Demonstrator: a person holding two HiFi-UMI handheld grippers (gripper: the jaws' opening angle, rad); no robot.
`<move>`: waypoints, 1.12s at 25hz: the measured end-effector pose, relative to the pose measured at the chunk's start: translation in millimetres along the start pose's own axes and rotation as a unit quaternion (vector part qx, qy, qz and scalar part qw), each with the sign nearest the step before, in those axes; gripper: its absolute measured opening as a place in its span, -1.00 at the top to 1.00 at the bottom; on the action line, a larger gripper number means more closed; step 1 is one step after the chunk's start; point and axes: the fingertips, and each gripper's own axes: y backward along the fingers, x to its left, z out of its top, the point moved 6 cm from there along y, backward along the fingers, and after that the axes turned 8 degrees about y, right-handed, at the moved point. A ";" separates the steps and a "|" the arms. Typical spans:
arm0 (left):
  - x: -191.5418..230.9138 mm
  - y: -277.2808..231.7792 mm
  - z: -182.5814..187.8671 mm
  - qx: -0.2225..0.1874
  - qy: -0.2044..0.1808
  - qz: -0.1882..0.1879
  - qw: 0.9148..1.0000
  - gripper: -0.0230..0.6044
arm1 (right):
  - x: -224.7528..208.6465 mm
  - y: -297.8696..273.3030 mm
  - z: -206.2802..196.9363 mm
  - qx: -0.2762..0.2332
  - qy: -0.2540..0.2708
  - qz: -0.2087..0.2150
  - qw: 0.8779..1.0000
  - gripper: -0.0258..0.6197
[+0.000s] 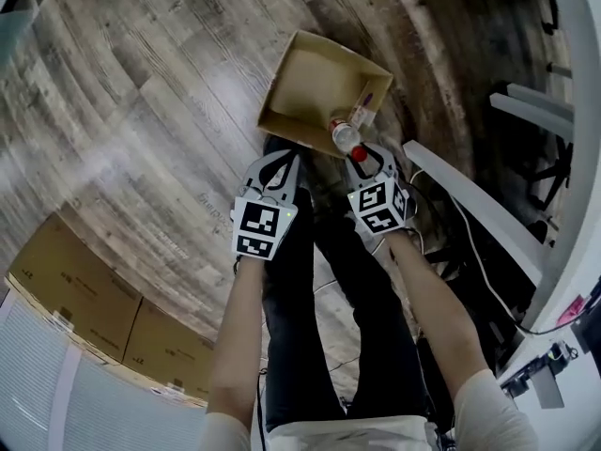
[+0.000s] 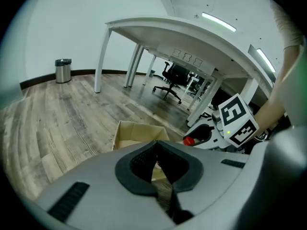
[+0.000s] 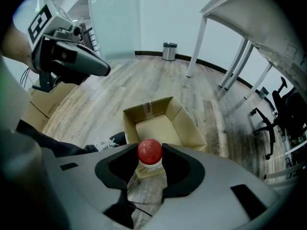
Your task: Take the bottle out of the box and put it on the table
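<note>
Grey-brown wooden floor planks (image 1: 141,111) with a rough, weathered grain are seen under an open brown cardboard box (image 1: 315,83) with plain matt walls. A strip of tape with small red print (image 3: 147,108) is stuck on one wall, but the print cannot be read. A clear plastic bottle (image 1: 344,135) with a red round cap (image 3: 149,151) is gripped at its neck by the jaws of the right gripper (image 1: 361,155), which are closed on it about half way. The bottle is held in the air by the near rim of the box. The jaws of the left gripper (image 1: 279,158) are brought together with nothing between them. Black-and-white square markers (image 1: 263,228) are carried on both grippers. A smooth white table (image 2: 192,32) with a curved edge stands beside.
</note>
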 end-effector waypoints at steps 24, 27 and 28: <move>-163.3 128.4 219.6 -0.018 -0.071 -0.066 0.995 0.88 | -60.8 316.8 121.2 -0.064 -0.014 -0.006 0.998 0.35; -190.1 143.4 243.1 -0.022 -0.083 -0.080 0.993 0.88 | -64.6 356.4 127.9 -0.076 -0.014 -0.017 0.997 0.35; -198.6 147.3 250.6 -0.025 -0.087 -0.086 0.992 0.88 | -66.8 368.4 130.4 -0.079 -0.014 -0.021 0.997 0.35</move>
